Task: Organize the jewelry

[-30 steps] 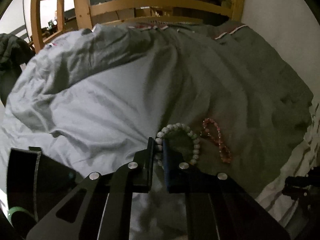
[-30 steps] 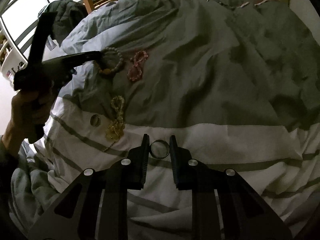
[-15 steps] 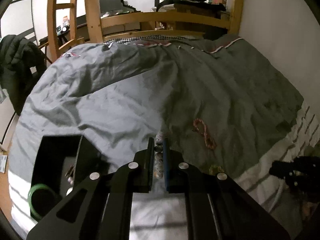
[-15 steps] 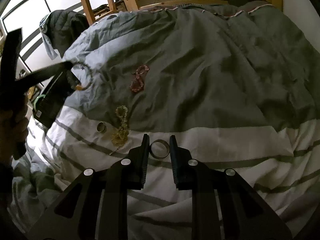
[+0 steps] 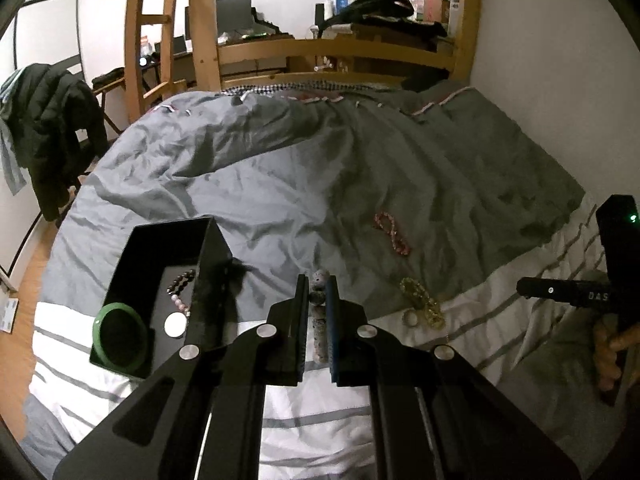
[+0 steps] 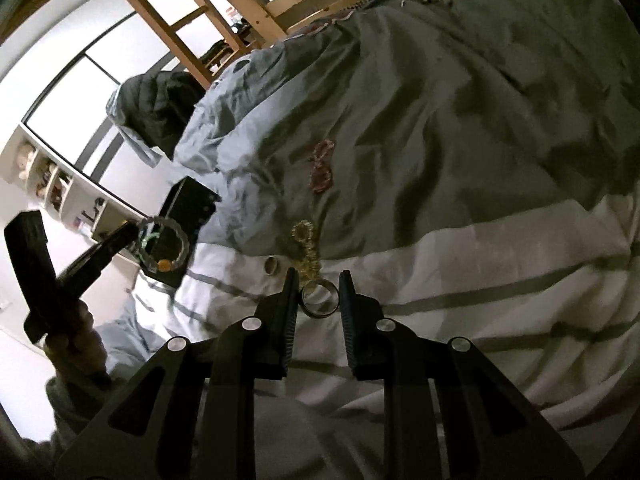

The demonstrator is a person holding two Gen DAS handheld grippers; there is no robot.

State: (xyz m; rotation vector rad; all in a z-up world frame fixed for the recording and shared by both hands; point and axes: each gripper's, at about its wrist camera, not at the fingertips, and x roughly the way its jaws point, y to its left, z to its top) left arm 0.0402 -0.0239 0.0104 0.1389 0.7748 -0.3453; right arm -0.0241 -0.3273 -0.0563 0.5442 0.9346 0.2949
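My left gripper (image 5: 317, 292) is shut on a pale beaded bracelet (image 5: 319, 312) and holds it in the air above the bed; from the right wrist view the bracelet (image 6: 162, 246) hangs as a loop in front of the black box (image 6: 188, 204). The open black box (image 5: 168, 280) lies on the duvet to the left and holds a green bangle (image 5: 119, 336), a dark bead bracelet and a round white piece. My right gripper (image 6: 319, 294) is shut on a metal ring (image 6: 320, 300). A pink bracelet (image 5: 393, 233), a gold chain (image 5: 422, 302) and a small ring (image 5: 410, 317) lie on the bed.
The bed has a rumpled grey duvet (image 5: 280, 160) and a white striped sheet (image 5: 304, 420). A wooden bed frame (image 5: 332, 46) stands at the far end, with a wall on the right. A dark jacket (image 5: 44, 136) hangs at the left.
My left gripper has lifted the beaded bracelet off the duvet and carried it back and left, toward the black box. My right gripper has tilted, still holding the ring.
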